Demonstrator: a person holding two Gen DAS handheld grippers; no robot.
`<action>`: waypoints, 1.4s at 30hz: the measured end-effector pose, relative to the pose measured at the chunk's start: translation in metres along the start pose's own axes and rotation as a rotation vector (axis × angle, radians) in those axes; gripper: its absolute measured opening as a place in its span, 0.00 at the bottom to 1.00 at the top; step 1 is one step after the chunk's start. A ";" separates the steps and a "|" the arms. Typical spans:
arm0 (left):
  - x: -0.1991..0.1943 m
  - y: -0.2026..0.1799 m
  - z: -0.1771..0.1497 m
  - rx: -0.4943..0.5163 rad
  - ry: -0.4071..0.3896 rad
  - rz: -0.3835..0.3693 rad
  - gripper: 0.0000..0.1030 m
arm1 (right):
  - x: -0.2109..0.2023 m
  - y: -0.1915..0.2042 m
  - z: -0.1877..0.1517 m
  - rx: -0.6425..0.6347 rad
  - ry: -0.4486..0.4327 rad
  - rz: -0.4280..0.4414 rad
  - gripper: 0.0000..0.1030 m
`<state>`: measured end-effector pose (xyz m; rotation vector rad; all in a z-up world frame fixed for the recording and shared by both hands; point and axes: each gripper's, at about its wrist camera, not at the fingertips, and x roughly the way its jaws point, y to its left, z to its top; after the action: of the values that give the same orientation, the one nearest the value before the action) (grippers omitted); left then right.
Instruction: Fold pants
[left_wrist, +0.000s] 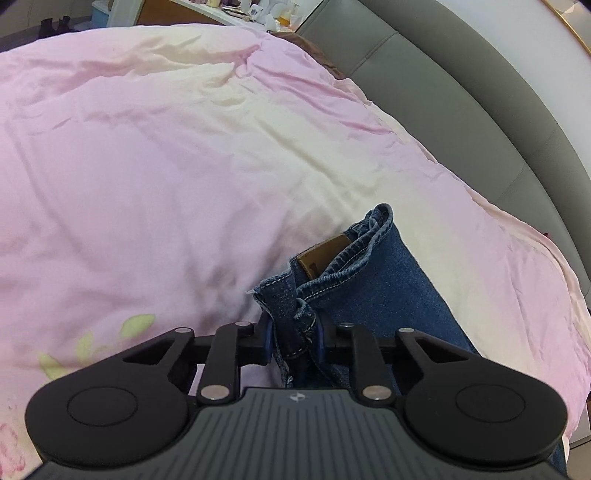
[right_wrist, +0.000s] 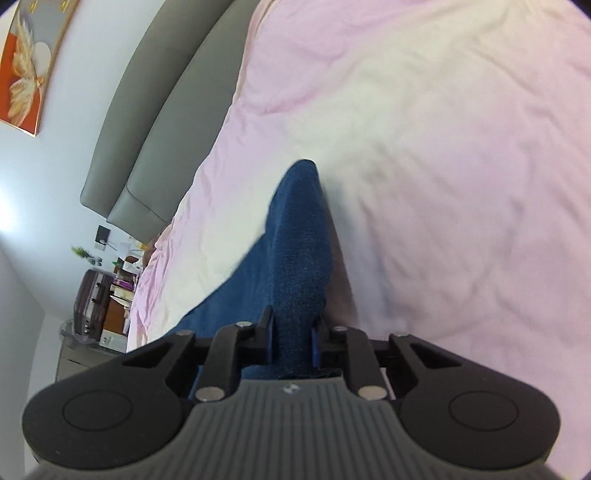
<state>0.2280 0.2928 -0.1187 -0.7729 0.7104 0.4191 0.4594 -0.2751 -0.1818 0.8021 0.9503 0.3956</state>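
We hold the pants (left_wrist: 373, 273) above the bed (left_wrist: 166, 166), our left claw (left_wrist: 295, 343) clenched on denim at the waistband near the leather patch (left_wrist: 325, 254), our right claw (right_wrist: 293, 343) clenched on a plain bunch of the same denim. We judge this the carrying or spreading step. Next, we should lay the pants flat on the pink cover, keeping both grips firm.

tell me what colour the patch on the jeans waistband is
Brown, like leather. The patch on the jeans shows best in the left wrist view.
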 end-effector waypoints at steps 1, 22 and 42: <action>-0.008 -0.004 -0.001 0.006 0.004 0.002 0.22 | -0.008 0.012 0.004 -0.001 -0.003 -0.006 0.11; -0.092 -0.027 -0.174 0.109 0.264 0.002 0.25 | -0.253 -0.140 -0.109 0.244 -0.034 -0.248 0.11; -0.138 -0.077 -0.169 0.407 -0.013 -0.063 0.50 | -0.257 -0.121 -0.141 -0.053 -0.144 -0.432 0.41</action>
<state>0.1059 0.1030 -0.0678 -0.4065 0.7274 0.2115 0.1972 -0.4541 -0.1746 0.5490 0.9441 -0.0125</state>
